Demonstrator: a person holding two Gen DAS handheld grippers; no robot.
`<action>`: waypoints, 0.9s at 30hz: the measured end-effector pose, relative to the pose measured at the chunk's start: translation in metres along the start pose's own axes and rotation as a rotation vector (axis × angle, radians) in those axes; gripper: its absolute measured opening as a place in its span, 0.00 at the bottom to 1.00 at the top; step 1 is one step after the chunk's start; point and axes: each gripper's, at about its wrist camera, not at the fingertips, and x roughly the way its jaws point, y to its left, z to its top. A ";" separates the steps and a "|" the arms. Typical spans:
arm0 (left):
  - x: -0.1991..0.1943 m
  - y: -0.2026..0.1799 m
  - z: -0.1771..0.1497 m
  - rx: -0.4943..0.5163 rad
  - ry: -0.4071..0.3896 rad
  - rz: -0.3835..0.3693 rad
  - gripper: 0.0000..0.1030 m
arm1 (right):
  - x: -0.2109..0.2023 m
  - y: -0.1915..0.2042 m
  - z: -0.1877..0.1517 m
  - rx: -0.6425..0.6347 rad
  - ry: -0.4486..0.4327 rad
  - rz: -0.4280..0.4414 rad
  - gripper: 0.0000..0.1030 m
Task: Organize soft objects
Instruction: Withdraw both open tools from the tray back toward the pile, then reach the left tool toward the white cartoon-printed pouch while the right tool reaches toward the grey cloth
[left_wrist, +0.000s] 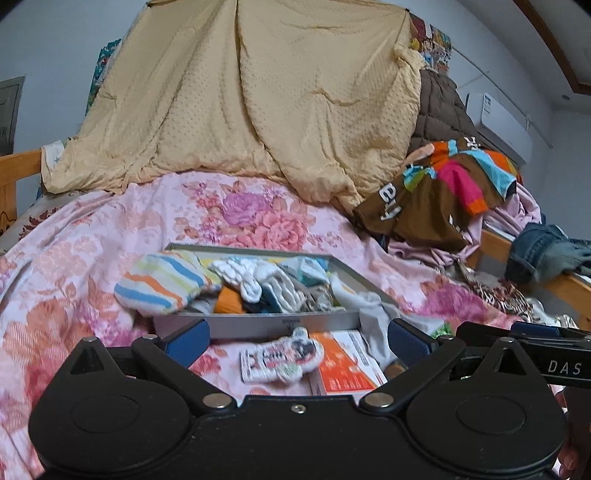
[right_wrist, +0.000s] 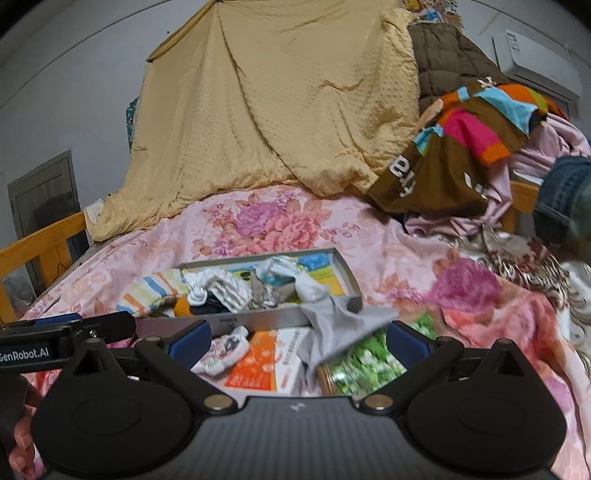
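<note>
A grey tray (left_wrist: 258, 325) (right_wrist: 266, 318) sits on the pink floral bedspread (left_wrist: 92, 258), filled with several rolled socks. A striped sock (left_wrist: 162, 282) (right_wrist: 155, 291) hangs over its left rim. A grey cloth (right_wrist: 340, 325) (left_wrist: 373, 317) drapes over its near right corner. A small patterned sock (left_wrist: 284, 356) (right_wrist: 221, 352) lies in front of the tray beside an orange box (left_wrist: 343, 363) (right_wrist: 258, 363). My left gripper (left_wrist: 297, 341) is open and empty over the patterned sock. My right gripper (right_wrist: 299, 341) is open and empty, just short of the grey cloth.
A yellow quilt (left_wrist: 258, 92) is piled at the back. A brown multicoloured garment (left_wrist: 443, 184) and denim (left_wrist: 539, 247) lie at the right. A jar of green-wrapped sweets (right_wrist: 365, 365) lies near the right finger. Wooden bed rails (right_wrist: 40, 240) run along both sides.
</note>
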 end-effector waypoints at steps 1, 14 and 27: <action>-0.002 -0.002 -0.003 0.000 0.005 0.001 0.99 | -0.002 -0.002 -0.002 0.005 0.004 -0.001 1.00; -0.017 -0.009 -0.032 0.023 0.078 0.013 0.99 | -0.029 -0.005 -0.027 -0.030 0.044 -0.046 1.00; -0.019 -0.011 -0.047 0.045 0.130 0.033 0.99 | -0.026 -0.015 -0.037 0.010 0.125 -0.088 1.00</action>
